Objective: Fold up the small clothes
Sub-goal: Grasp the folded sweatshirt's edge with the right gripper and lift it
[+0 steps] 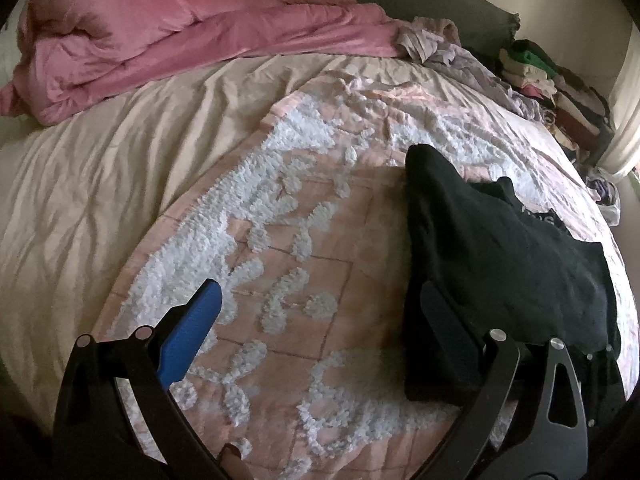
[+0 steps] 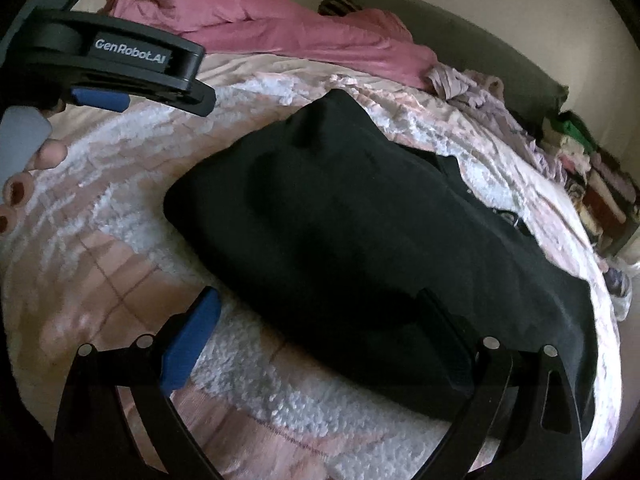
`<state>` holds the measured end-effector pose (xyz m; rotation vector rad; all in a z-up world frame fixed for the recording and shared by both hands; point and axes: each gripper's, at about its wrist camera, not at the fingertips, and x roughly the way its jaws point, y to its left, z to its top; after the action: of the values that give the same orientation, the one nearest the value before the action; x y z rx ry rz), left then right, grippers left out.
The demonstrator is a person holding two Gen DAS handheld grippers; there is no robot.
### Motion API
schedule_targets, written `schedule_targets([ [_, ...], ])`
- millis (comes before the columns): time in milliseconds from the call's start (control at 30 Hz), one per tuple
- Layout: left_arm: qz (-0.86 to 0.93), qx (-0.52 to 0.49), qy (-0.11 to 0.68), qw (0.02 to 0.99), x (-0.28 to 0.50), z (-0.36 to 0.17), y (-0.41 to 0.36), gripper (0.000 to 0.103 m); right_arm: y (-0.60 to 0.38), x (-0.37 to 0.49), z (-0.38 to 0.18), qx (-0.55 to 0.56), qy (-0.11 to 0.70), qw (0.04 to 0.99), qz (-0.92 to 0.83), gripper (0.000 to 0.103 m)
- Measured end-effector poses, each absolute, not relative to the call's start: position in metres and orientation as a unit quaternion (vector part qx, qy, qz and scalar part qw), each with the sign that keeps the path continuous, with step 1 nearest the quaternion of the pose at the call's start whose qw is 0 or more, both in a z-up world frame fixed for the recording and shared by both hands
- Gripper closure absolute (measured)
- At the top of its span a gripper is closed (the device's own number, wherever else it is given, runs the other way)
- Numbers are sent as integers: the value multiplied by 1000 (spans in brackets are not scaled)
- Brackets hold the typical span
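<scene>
A black garment [image 1: 500, 248] lies on a pink and white tufted bedspread [image 1: 304, 216], partly folded over itself. In the left wrist view my left gripper [image 1: 320, 308] is open, its right finger against the garment's near left edge and its left finger over the bedspread. In the right wrist view the garment [image 2: 360, 216] fills the middle. My right gripper [image 2: 320, 304] is open and empty, its right finger dark against the garment's near edge. The left gripper [image 2: 120, 68] shows from the side at upper left, held in a hand.
A crumpled pink duvet [image 1: 160, 44] lies across the head of the bed on a cream sheet [image 1: 80, 184]. Loose lilac clothes [image 1: 448, 48] and a stack of folded clothes [image 1: 560, 92] sit at the far right. The bed's right edge is near.
</scene>
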<state>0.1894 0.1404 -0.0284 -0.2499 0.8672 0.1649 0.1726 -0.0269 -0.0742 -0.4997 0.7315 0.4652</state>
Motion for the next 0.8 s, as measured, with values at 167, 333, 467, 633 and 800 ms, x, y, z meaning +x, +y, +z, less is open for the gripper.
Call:
schedule_targets([
  [167,79,-119,427,893,196,-33,137,10,-20,179,-79,-260,341,878,211,5],
  [333,72,-125,433,890,203,-36,136,10,-13,186,-82,-286,328,878,199,5],
  [467,69,-133,441,885,209,-40,136,10,-5,190,-86,-314,310,877,190,5],
  [633,58,-146,443,882,225,-34,137,10,-2,194,-86,-322,294,880,189,13],
  [800,26,-174,462,869,250,-34,135,10,-10,197,-82,-306,291,884,201,49],
])
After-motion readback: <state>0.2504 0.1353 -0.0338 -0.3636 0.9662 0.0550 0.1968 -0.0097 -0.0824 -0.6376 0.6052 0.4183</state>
